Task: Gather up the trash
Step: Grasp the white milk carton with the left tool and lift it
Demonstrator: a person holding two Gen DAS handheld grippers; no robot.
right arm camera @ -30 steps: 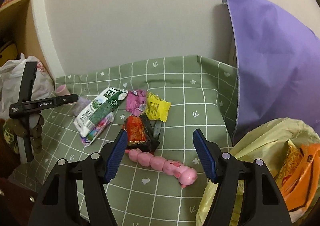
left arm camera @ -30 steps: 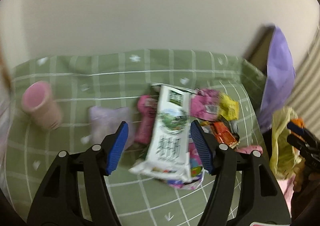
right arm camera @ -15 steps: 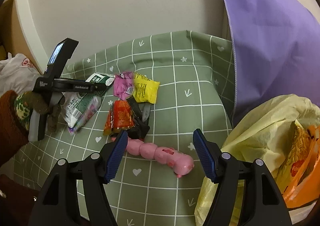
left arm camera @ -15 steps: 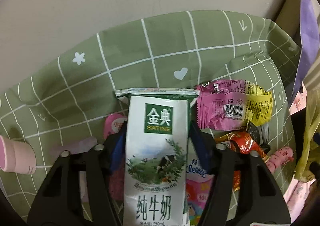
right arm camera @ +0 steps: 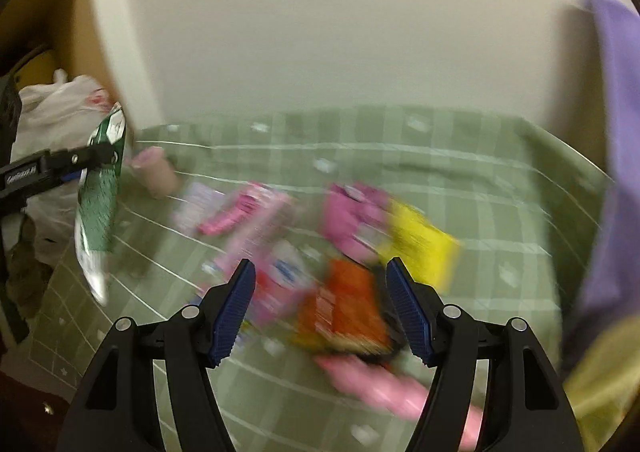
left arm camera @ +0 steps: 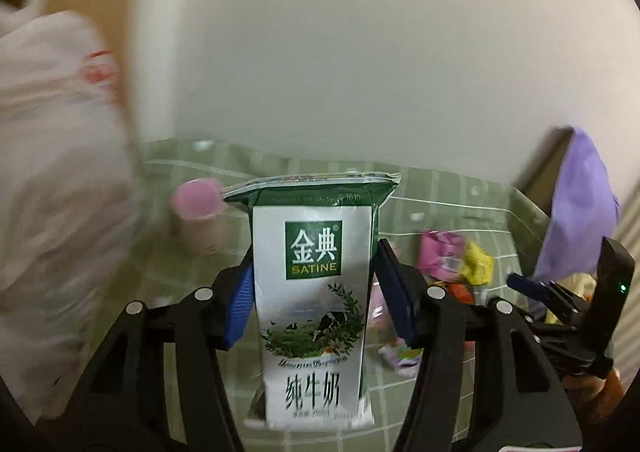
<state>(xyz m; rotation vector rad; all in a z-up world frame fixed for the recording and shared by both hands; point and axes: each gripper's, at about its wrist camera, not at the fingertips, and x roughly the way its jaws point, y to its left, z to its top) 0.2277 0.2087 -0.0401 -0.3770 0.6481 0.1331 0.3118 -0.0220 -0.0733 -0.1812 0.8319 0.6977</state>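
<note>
Left hand-held gripper (left arm camera: 314,288) clamped on milk carton (left arm camera: 314,284), lifted above desk (right arm camera: 460,180), right hand-held gripper (right arm camera: 320,308) wide, empty, wrappers (right arm camera: 344,304) at 12 o'clock beyond its tips

A plain off-white wall (right arm camera: 320,32) rises behind the table's green checked cloth (right arm camera: 460,180); left of the wall stands a tan wooden shelf unit (right arm camera: 64,12).
</note>
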